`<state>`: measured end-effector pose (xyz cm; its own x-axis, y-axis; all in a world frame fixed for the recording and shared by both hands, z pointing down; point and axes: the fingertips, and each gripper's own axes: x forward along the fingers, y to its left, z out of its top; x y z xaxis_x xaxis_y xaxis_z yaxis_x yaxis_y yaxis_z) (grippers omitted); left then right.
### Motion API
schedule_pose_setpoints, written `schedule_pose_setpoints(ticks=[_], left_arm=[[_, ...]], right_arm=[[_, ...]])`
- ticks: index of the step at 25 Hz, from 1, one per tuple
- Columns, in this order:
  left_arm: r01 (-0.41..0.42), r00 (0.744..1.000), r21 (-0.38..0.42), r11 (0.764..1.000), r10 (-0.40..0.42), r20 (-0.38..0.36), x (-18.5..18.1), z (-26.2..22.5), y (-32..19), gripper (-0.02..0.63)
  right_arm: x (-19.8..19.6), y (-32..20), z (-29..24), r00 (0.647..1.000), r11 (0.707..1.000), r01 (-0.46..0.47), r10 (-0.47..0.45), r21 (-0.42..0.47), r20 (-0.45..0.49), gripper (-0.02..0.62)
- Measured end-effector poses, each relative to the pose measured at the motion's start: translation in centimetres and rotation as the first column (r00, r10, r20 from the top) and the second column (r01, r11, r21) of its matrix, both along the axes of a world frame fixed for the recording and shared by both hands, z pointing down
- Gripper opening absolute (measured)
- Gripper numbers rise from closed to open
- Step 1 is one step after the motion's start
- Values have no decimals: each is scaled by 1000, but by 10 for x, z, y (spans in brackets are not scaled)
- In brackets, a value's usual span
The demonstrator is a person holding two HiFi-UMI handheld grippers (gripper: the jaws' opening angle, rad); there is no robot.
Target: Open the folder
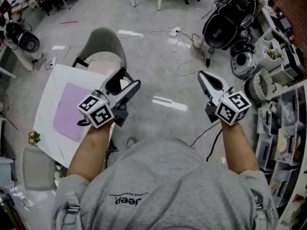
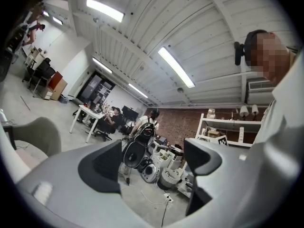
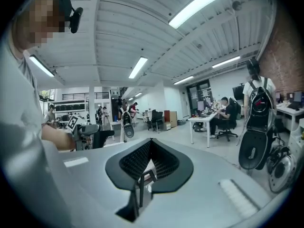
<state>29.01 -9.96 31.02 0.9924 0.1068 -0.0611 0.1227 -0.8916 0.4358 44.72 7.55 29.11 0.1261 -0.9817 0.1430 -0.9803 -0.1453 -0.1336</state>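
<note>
Task not started | flat pale purple folder lay shut on white surface, near your left tongs | left tongs spread, empty | right tongs pressed together, empty | all opening left.

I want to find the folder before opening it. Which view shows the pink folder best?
The head view: the pink folder lies flat on the white table, partly hidden by the left gripper. Neither gripper view shows it; both look out across the room.
</note>
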Motion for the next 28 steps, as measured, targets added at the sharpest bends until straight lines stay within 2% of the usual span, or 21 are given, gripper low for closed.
schedule_pose_setpoints(ticks=[3, 7, 10, 13, 16, 20, 24, 28], left_arm=[[102, 995, -24, 995, -101, 13, -34, 15, -30, 439], [222, 975, -28, 975, -221, 25, -90, 35, -73, 439], [333, 943, -39, 942, -332, 34, -141, 45, -102, 439], [443, 896, -48, 895, -441, 49, -197, 57, -128, 439], [551, 835, -71, 832, -546, 72, -256, 74, -150, 439], [678, 734, -98, 729, -664, 139, -333, 108, -181, 439], [787, 617, -143, 601, -752, 232, -408, 155, -210, 439], [864, 503, -186, 467, -796, 338, -470, 211, -238, 439]], right_arm=[[-15, -48, 1, 995, 996, 93, -93, -15, -18, 3], [-47, -112, 5, 977, 978, 208, -209, -28, -35, 3], [-83, -161, 10, 949, 950, 308, -310, -45, -49, 3], [-125, -207, 19, 911, 912, 405, -409, -66, -58, 3], [-169, -249, 29, 868, 868, 489, -494, -89, -54, 3], [-220, -287, 46, 820, 818, 564, -571, -116, -42, 3], [-261, -316, 63, 785, 779, 610, -619, -146, -26, 3], [-294, -340, 83, 761, 750, 638, -649, -176, -5, 3]])
